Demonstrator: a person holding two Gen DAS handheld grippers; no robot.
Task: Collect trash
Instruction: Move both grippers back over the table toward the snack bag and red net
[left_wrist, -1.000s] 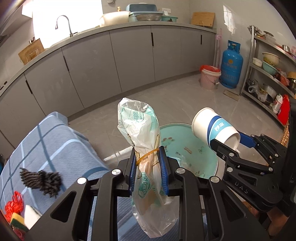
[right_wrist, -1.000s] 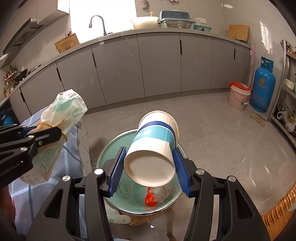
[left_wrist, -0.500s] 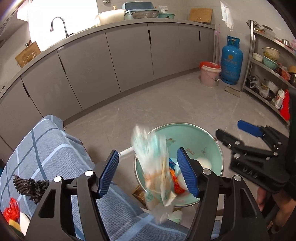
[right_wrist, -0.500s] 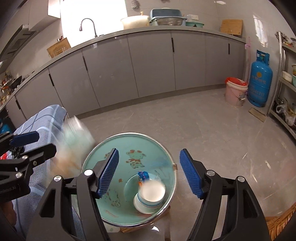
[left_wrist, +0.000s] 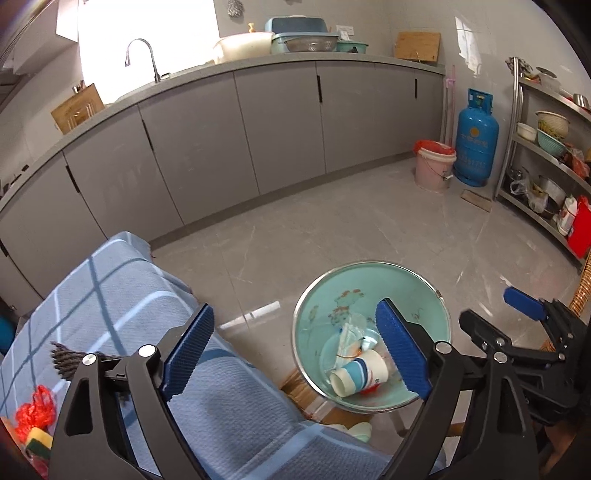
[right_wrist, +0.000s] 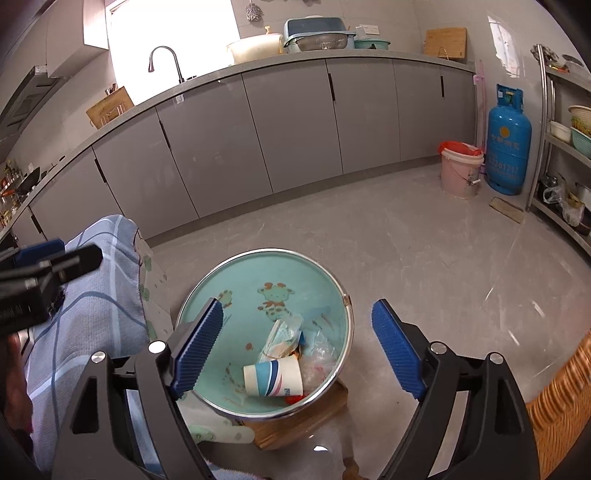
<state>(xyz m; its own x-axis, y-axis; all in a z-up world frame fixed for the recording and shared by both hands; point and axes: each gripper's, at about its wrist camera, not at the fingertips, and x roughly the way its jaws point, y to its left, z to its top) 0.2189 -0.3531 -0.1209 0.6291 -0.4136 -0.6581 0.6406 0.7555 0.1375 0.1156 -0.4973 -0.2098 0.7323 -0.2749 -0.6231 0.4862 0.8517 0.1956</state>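
A teal basin (left_wrist: 436, 314) (right_wrist: 236, 280) with a metal rim sits low on a wooden stool beside the table. Inside it lie a white and blue paper cup (left_wrist: 360, 376) (right_wrist: 273, 376) on its side and a crumpled plastic bag (left_wrist: 351, 334) (right_wrist: 282, 332). My left gripper (left_wrist: 295, 354) hovers above the basin's left edge, its jaws opening, nothing between them. My right gripper (right_wrist: 297, 350) hangs over the basin, jaws also opening and empty. The right gripper (left_wrist: 517, 317) shows at the right of the left wrist view.
A blue checked cloth (left_wrist: 110, 295) covers the table at left, with a dark scrubber (left_wrist: 64, 360), red netting (left_wrist: 35, 410) and a sponge (left_wrist: 38, 441) on it. Grey cabinets (left_wrist: 277, 129) line the back. A pink bucket (left_wrist: 434, 166), blue gas cylinder (left_wrist: 476, 138) and wicker edge (right_wrist: 557, 398) are at right.
Both grippers let go: the tied plastic bag dropped from the left one and the paper cup from the right one into the basin. Both sets of jaws spread wide.
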